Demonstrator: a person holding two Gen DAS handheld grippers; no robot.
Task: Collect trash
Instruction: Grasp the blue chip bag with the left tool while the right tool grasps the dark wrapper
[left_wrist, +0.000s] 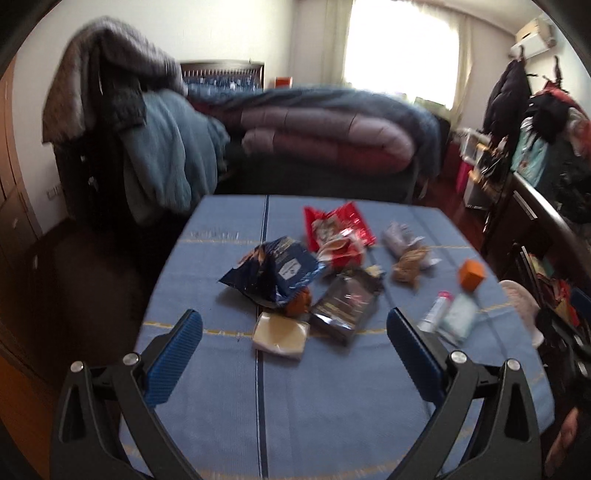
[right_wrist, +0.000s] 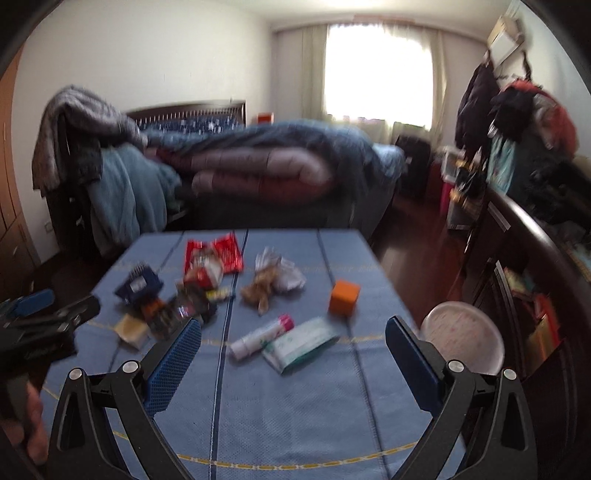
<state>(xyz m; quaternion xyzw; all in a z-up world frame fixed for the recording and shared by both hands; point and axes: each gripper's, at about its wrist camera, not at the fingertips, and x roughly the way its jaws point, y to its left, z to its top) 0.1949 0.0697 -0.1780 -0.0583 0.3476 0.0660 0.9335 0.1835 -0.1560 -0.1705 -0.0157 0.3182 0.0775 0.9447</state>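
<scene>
On the blue table (left_wrist: 221, 406) lies a pile of trash: a blue bag (left_wrist: 275, 273), a red bag (left_wrist: 338, 230), a dark packet (left_wrist: 345, 306) and a small yellow tub (left_wrist: 280, 332). Right of the pile sit an orange box (right_wrist: 344, 297), a white tube (right_wrist: 260, 336) and a green pack (right_wrist: 301, 343). Near the front, the left gripper (left_wrist: 294, 326) and the right gripper (right_wrist: 293, 334) are both wide open and hold nothing.

Daylight through curtained window (right_wrist: 376, 70) blows out white; my views are motion-blurred, fisheye-curved and dark-vignetted at corners.
</scene>
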